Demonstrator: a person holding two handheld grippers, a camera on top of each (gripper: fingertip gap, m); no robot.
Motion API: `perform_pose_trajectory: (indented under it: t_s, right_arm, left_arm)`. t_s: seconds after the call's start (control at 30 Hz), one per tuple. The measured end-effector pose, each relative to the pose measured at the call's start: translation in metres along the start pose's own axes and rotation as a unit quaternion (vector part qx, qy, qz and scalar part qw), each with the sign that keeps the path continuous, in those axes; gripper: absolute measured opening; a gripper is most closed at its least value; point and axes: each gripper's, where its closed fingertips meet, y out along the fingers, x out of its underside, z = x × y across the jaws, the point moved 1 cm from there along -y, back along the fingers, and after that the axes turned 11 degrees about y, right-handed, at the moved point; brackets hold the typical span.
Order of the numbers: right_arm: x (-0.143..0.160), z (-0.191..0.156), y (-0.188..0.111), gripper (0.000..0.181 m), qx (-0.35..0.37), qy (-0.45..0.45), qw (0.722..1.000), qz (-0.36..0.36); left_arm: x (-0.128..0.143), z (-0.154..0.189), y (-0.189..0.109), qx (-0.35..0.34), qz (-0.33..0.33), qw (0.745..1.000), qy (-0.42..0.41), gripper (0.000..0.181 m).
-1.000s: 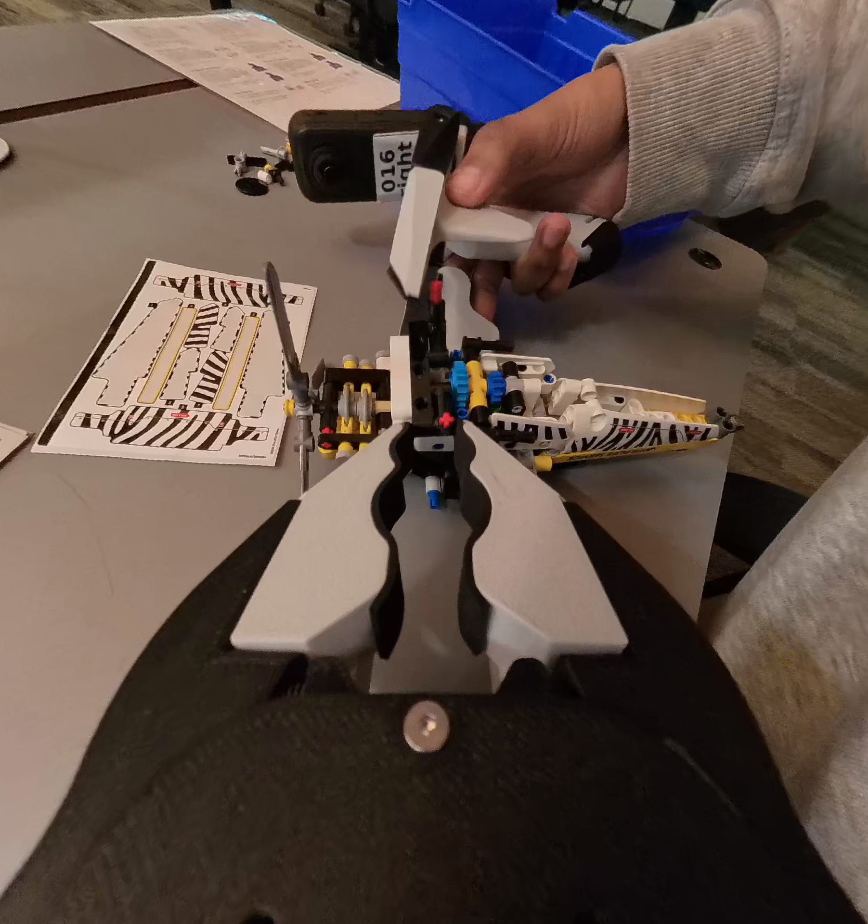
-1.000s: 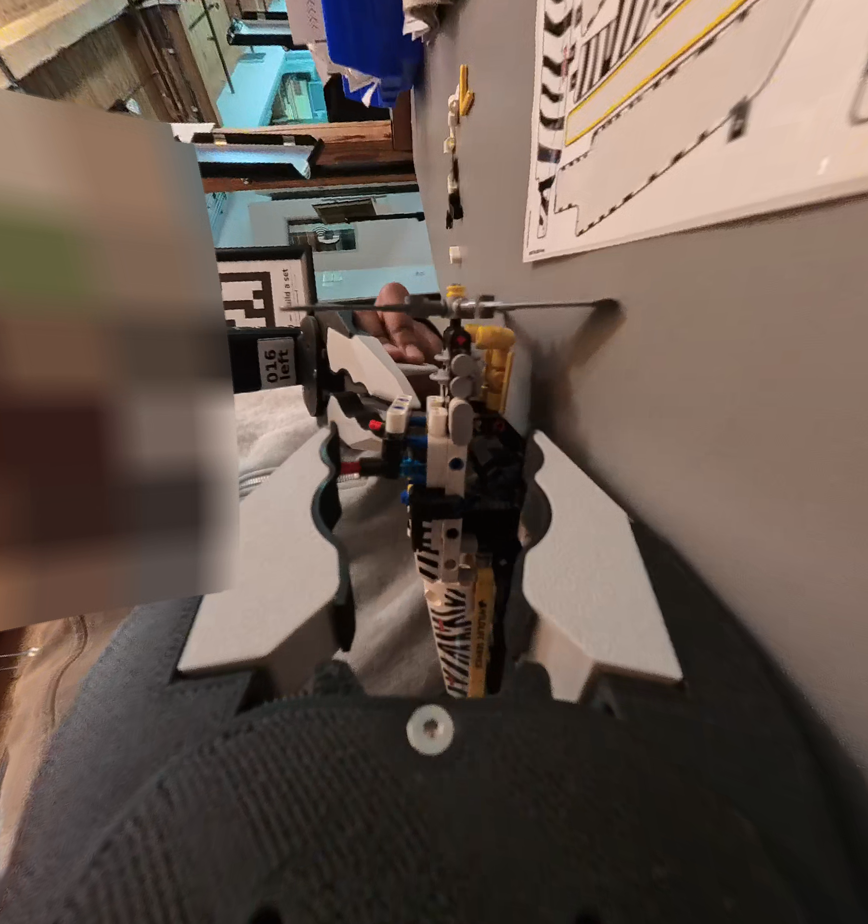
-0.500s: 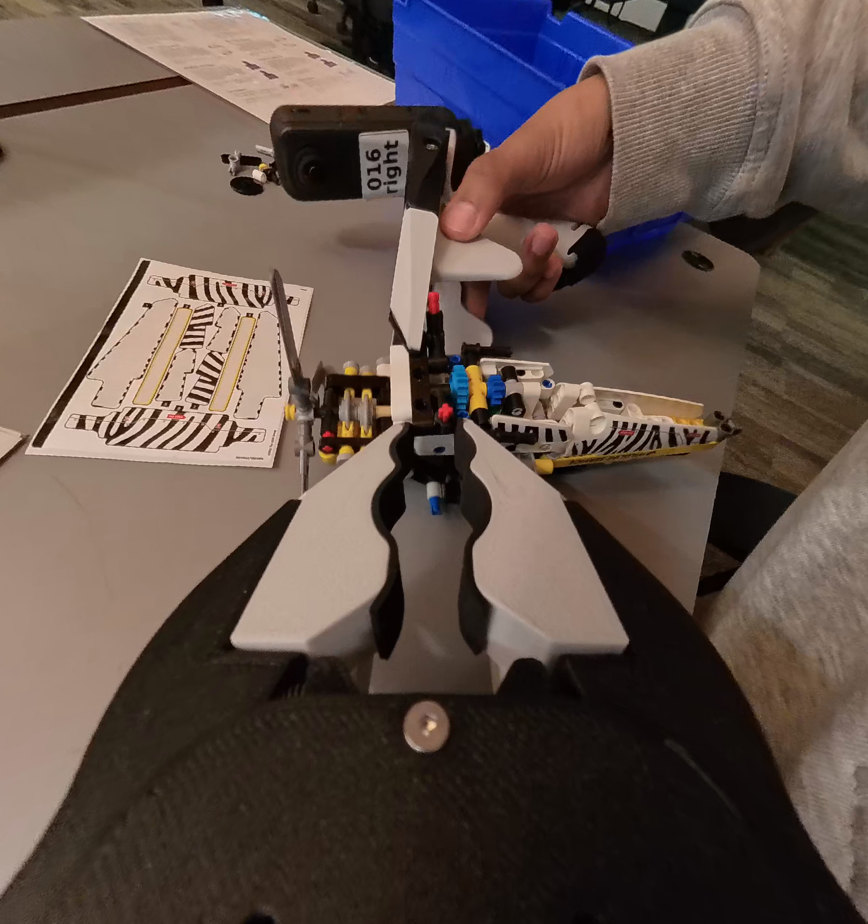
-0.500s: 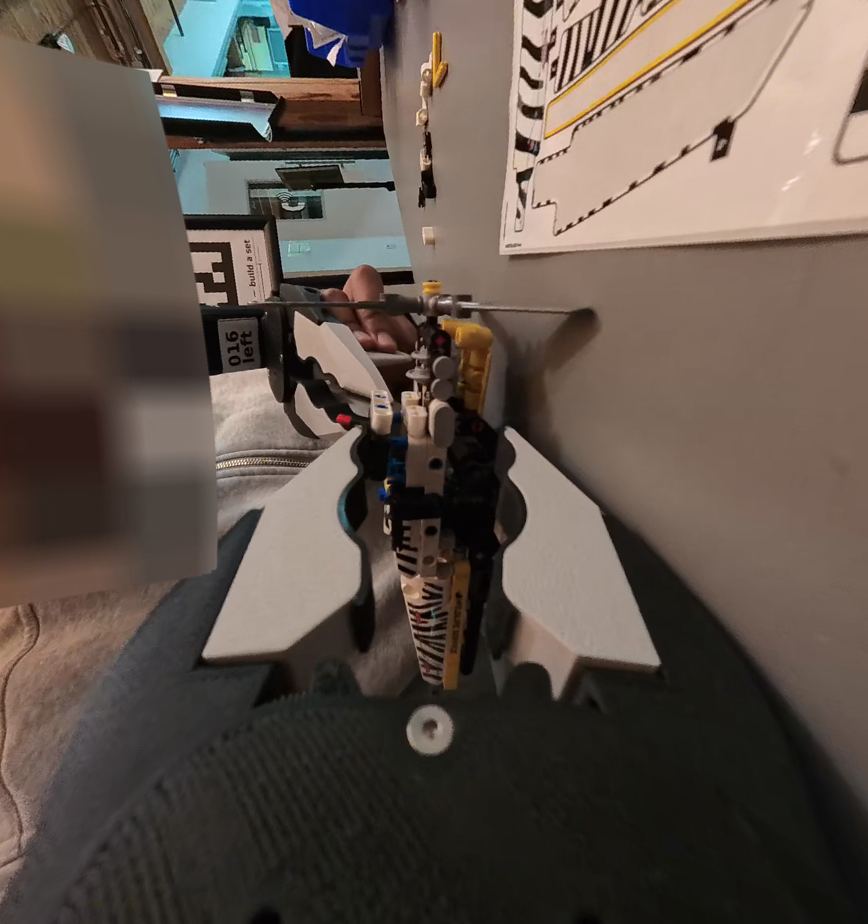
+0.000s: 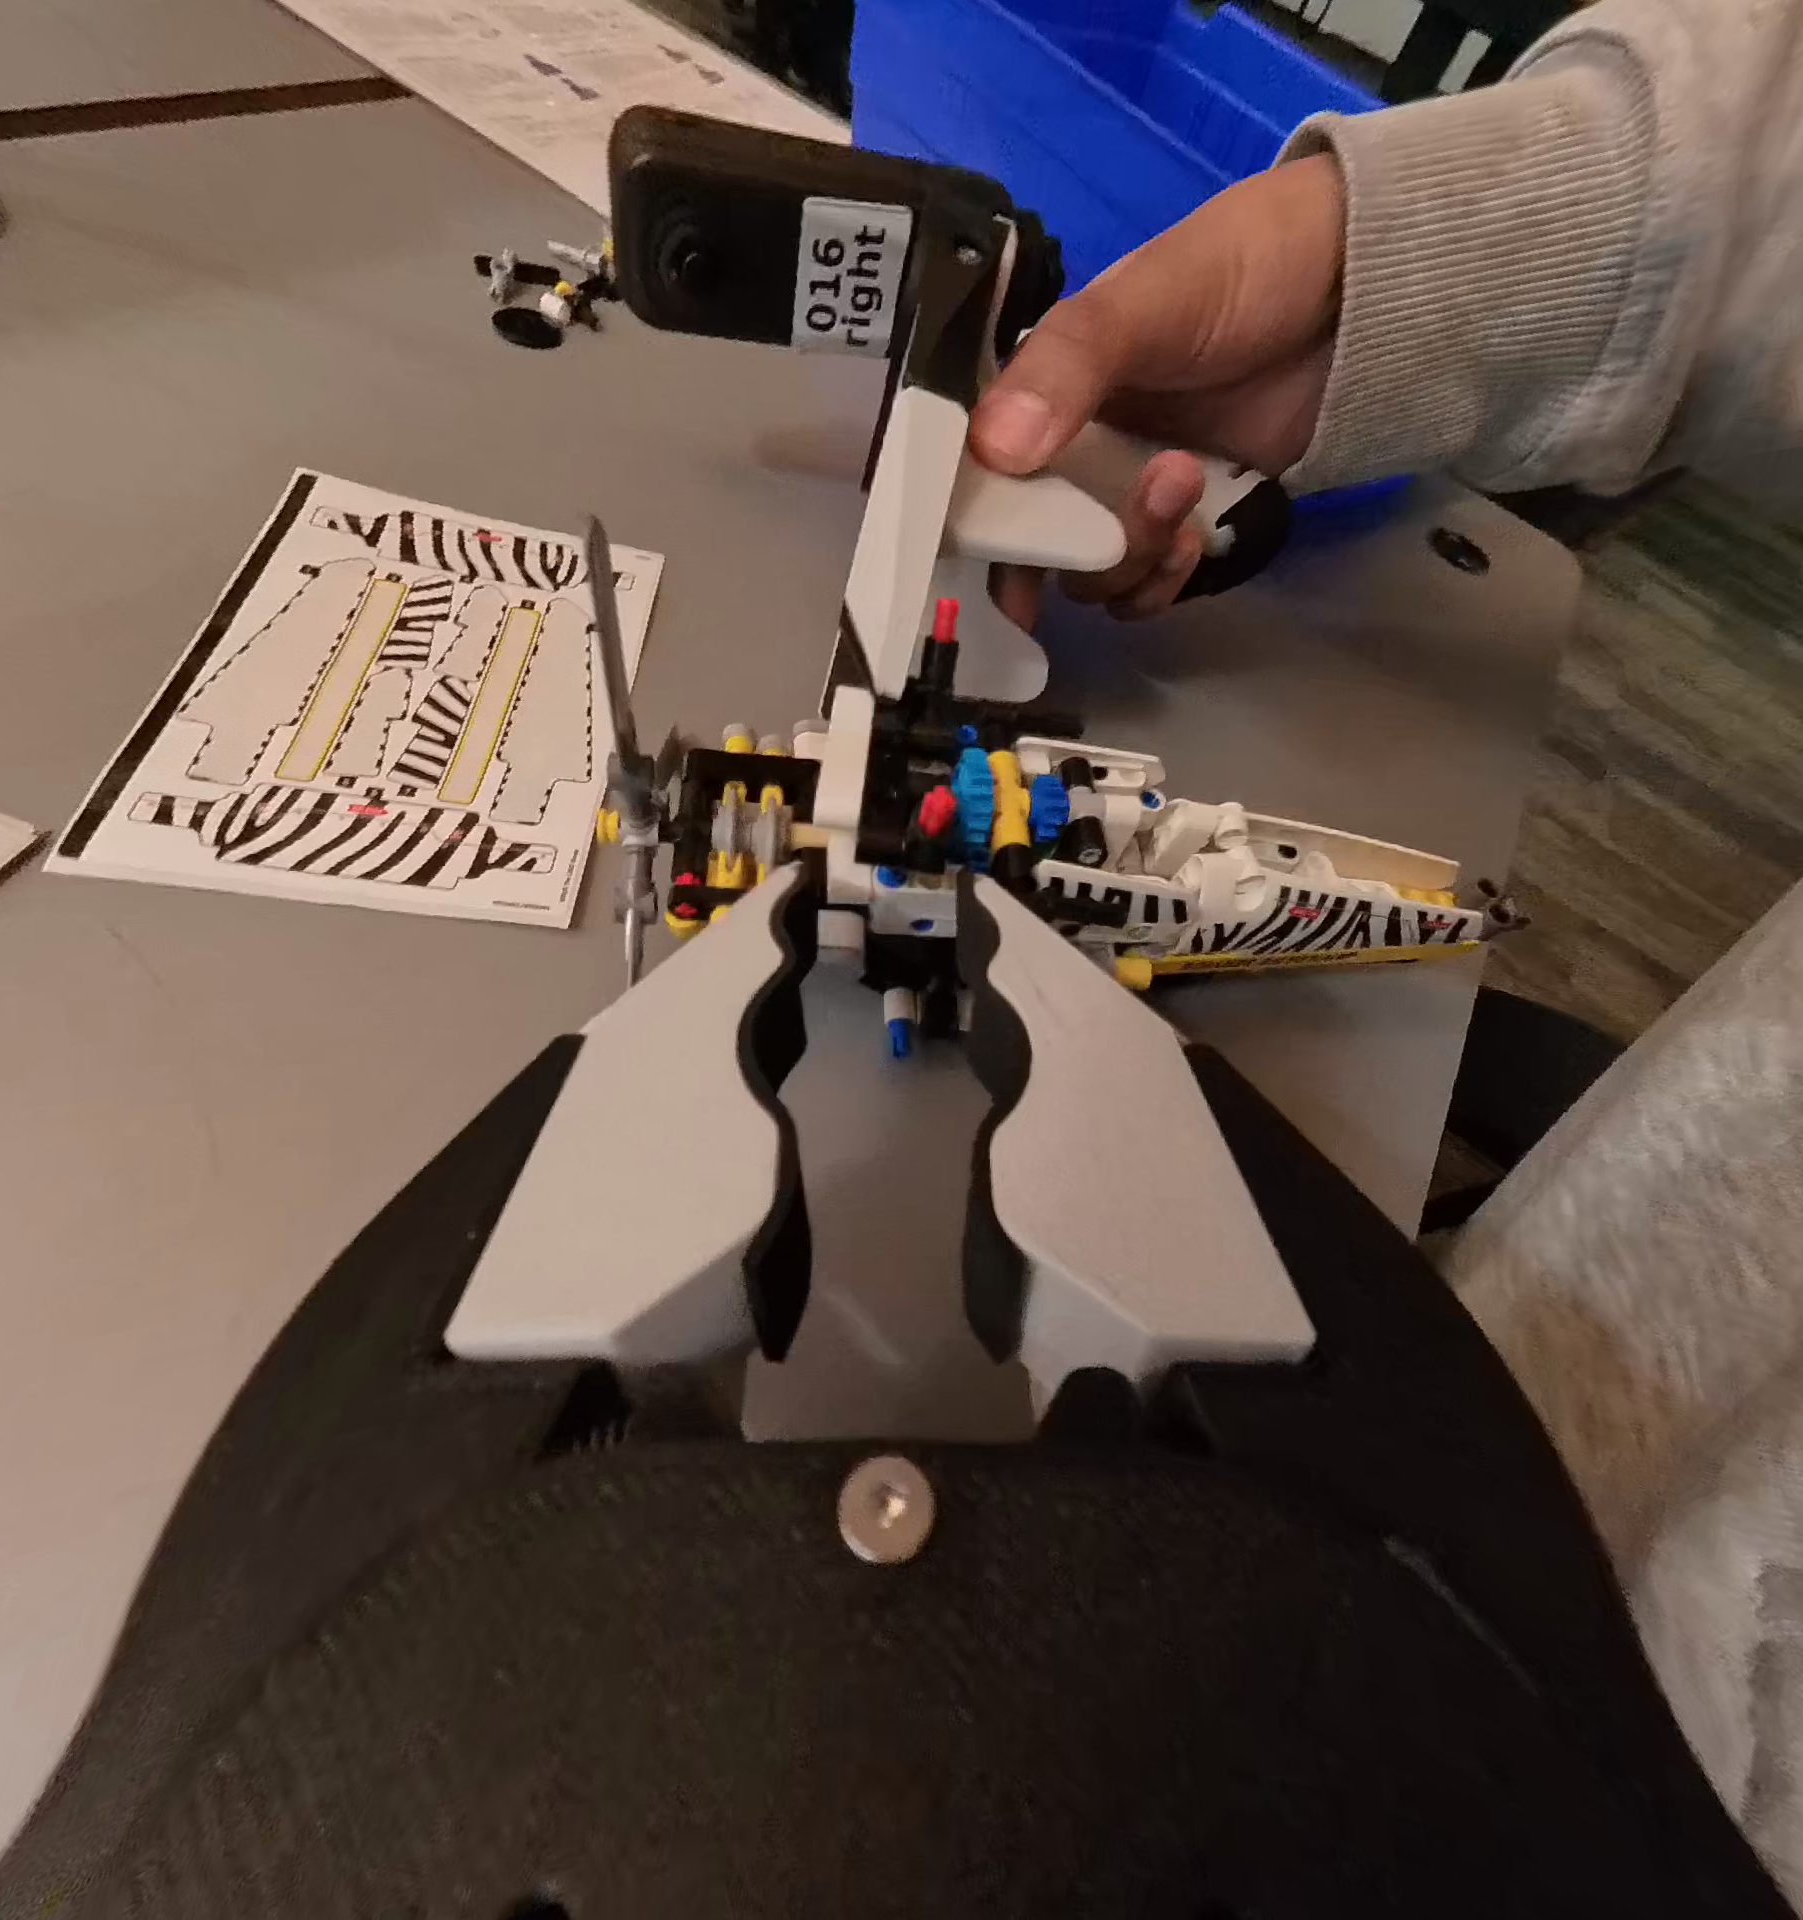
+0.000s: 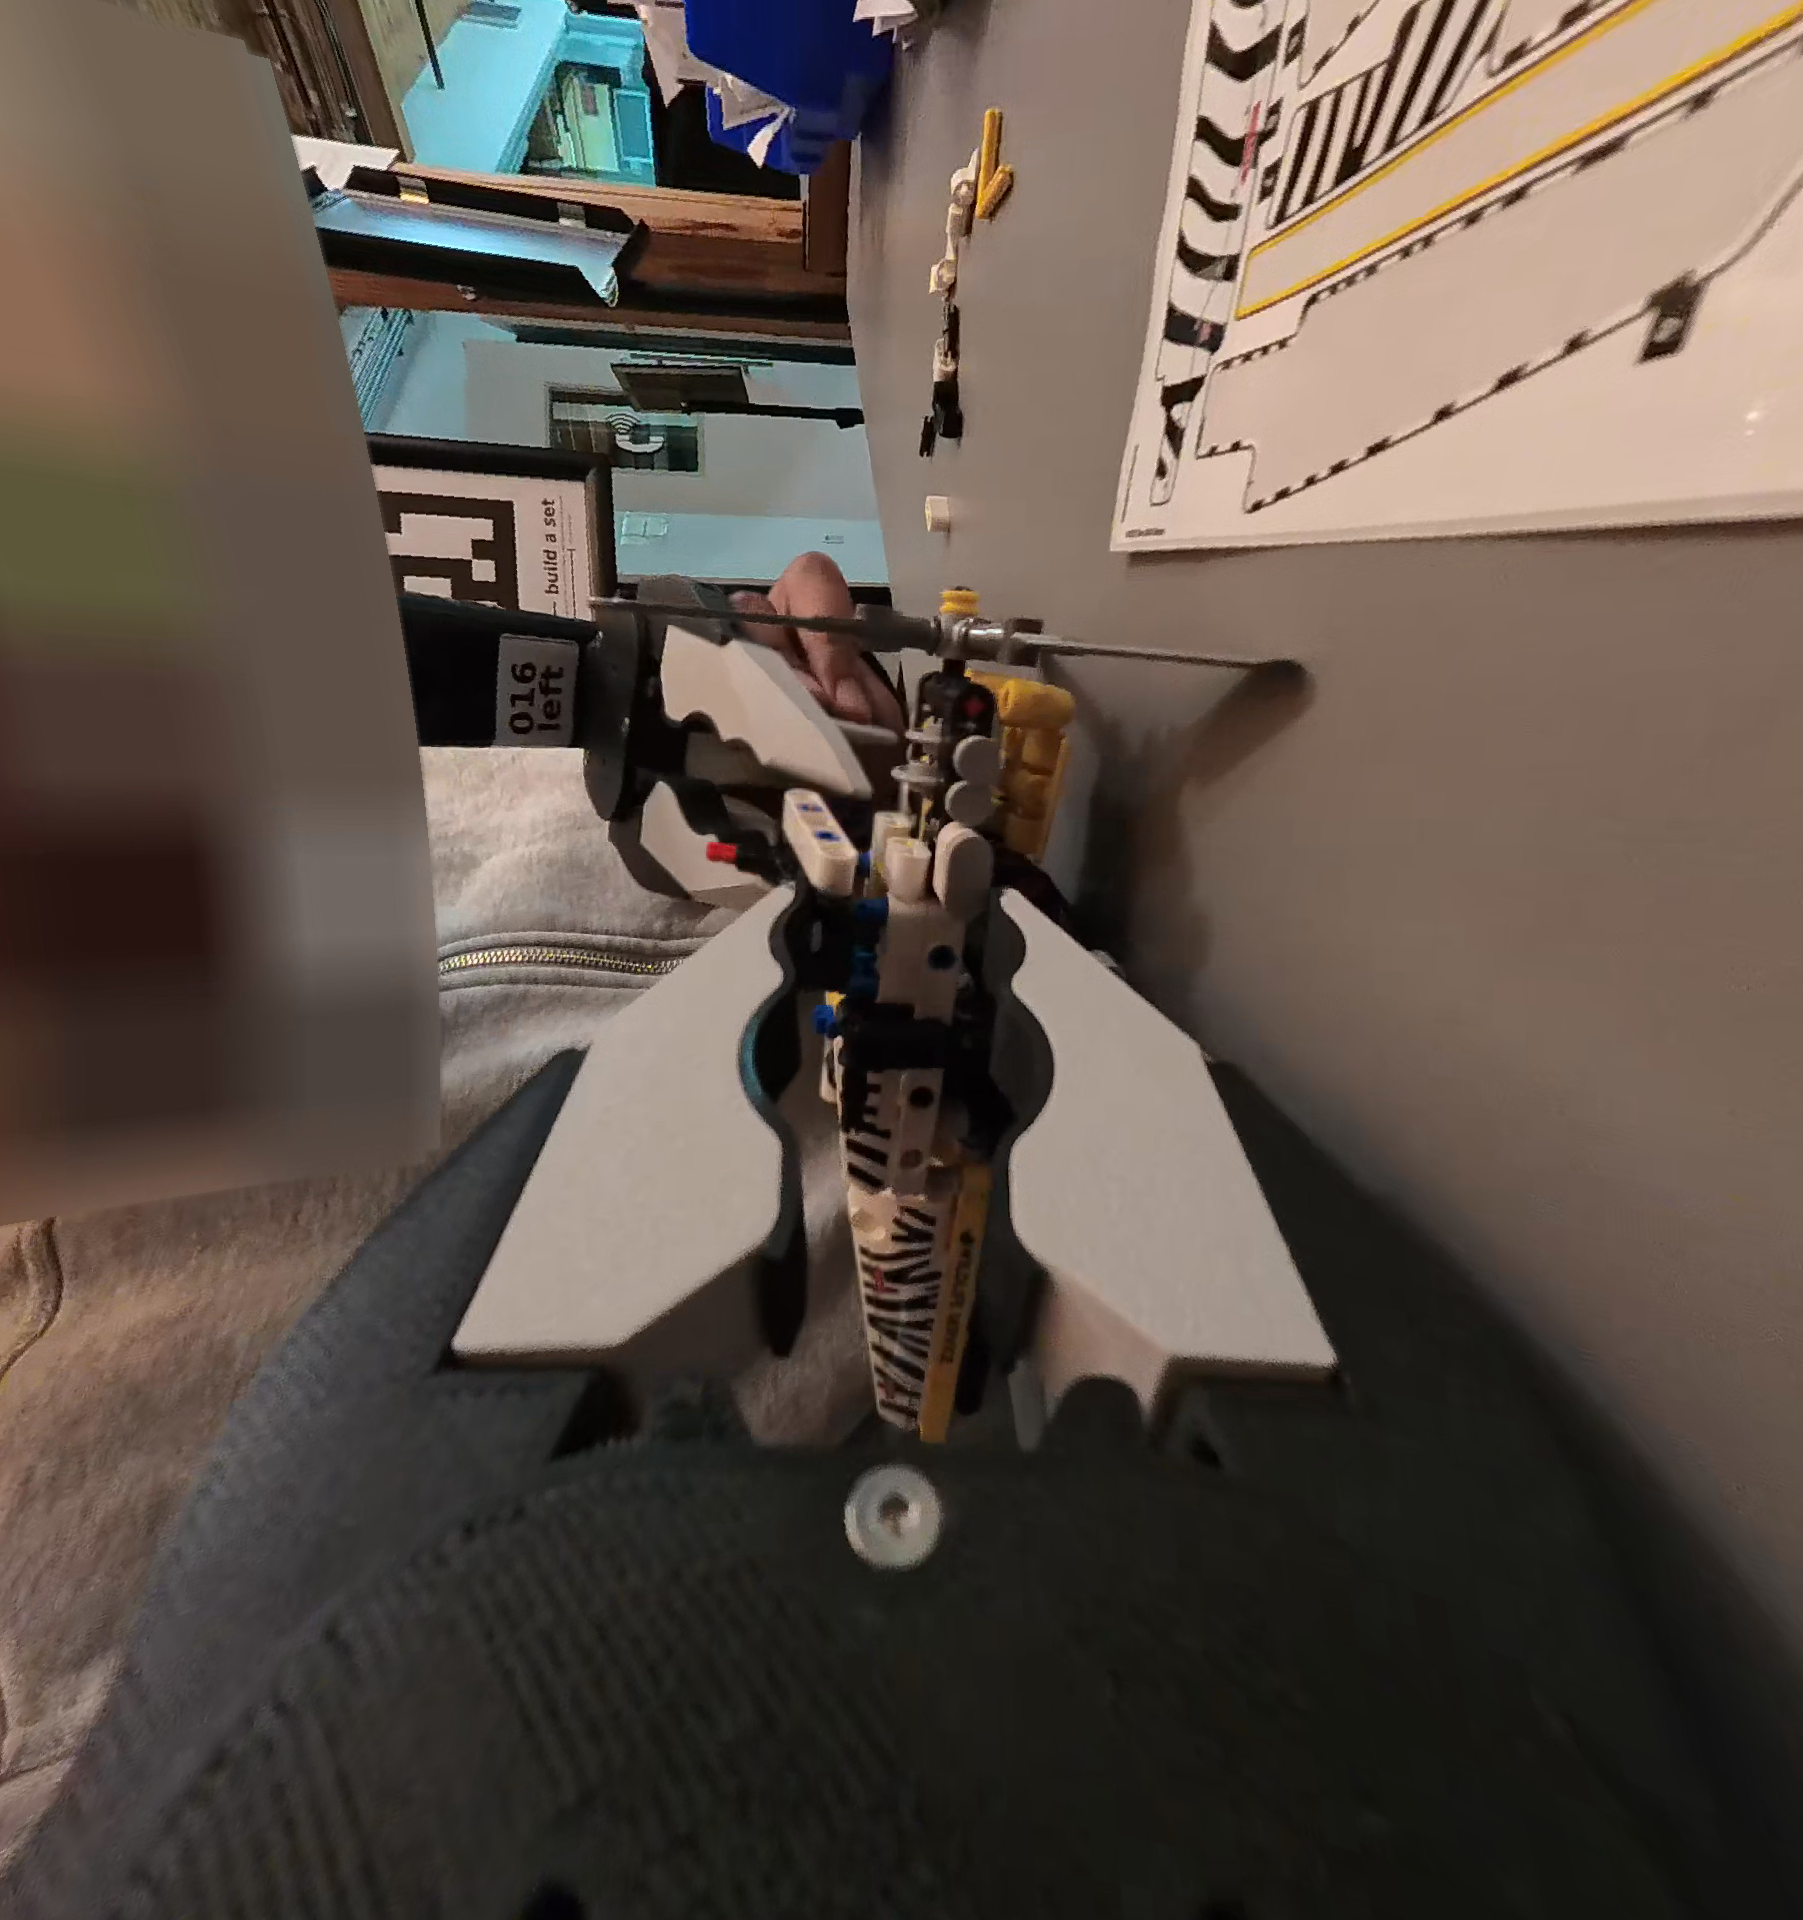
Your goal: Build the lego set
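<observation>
Item 1, left tongs (image 5: pixel 881 914): I hold these low over the table (image 5: pixel 253 1091), jaws drawn in against the model (image 5: pixel 938 831) at its middle, one finger on each flank of the white-and-black core. They look clamped on it. A blue pin hangs just inside the tips.

Item 2, model: a zebra-striped aircraft, lying straight ahead of the left tongs, touching both tips. Its long axis runs crosswise to these tongs: propeller (image 5: pixel 622 748) off to the left of the tips, striped tail off to the right, reaching the table edge.

Item 3, right tongs (image 5: pixel 928 675): just beyond the model from the left tongs, coming down onto its far side near a red pin. In their own view (image 6: pixel 902 935) the model (image 6: pixel 907 1091) runs lengthwise between the fingers, tail nearest the camera, propeller (image 6: pixel 964 632) farthest. The fingers stand close on either flank near the core; whether they press on it I cannot tell.

Item 4, relation governing the next move, as I judge it: both tongs meet at the model's middle from opposite sides, the left across the axis, the right along it. The left is the steadier anchor; the right is freer for fitting.

Item 5, beyond: sticker sheet (image 5: pixel 357 707) ahead-left of the left tongs; loose parts (image 5: pixel 544 296) farther; blue bin (image 5: pixel 1063 135) farthest.
</observation>
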Motion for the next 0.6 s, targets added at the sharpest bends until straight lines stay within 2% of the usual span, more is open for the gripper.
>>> perform_pose_trajectory:
  t_s: [0.1, 0.2, 0.27, 0.33, 0.4, 0.47, 0.53, 0.6]
  right_arm:
    - [0.0, 0.0, 0.001, 0.029, -0.006, -0.001, 1.0, 0.005]
    - [-0.001, 0.0, 0.002, 0.03, -0.009, -0.006, 1.0, 0.011]
    - [-0.001, -0.001, 0.003, 0.03, -0.005, -0.013, 1.0, 0.013]
    - [0.0, -0.002, 0.005, 0.03, -0.002, -0.02, 1.0, 0.011]
    - [0.001, -0.002, 0.006, 0.03, 0.0, -0.023, 1.0, 0.009]
    - [0.001, -0.002, 0.006, 0.03, 0.0, -0.024, 1.0, 0.006]
    - [0.001, -0.002, 0.007, 0.03, 0.003, -0.025, 1.0, 0.002]
    - [0.002, -0.002, 0.008, 0.03, 0.006, -0.027, 1.0, -0.003]
  left_arm:
    - [0.0, 0.0, -0.012, 0.004, 0.006, 0.999, -0.032, 0.03]
    - [0.001, 0.008, -0.021, 0.06, 0.022, 0.989, -0.134, 0.031]
    - [-0.001, 0.014, -0.024, 0.118, 0.043, 0.965, -0.232, 0.034]
    - [-0.007, 0.013, -0.026, 0.166, 0.075, 0.928, -0.325, 0.038]
    - [-0.008, 0.001, -0.027, 0.174, 0.105, 0.899, -0.388, 0.038]
    - [-0.005, -0.016, -0.029, 0.146, 0.129, 0.894, -0.403, 0.036]
    - [-0.01, -0.022, -0.031, 0.137, 0.144, 0.902, -0.384, 0.03]
    - [-0.02, -0.018, -0.031, 0.14, 0.153, 0.918, -0.339, 0.033]
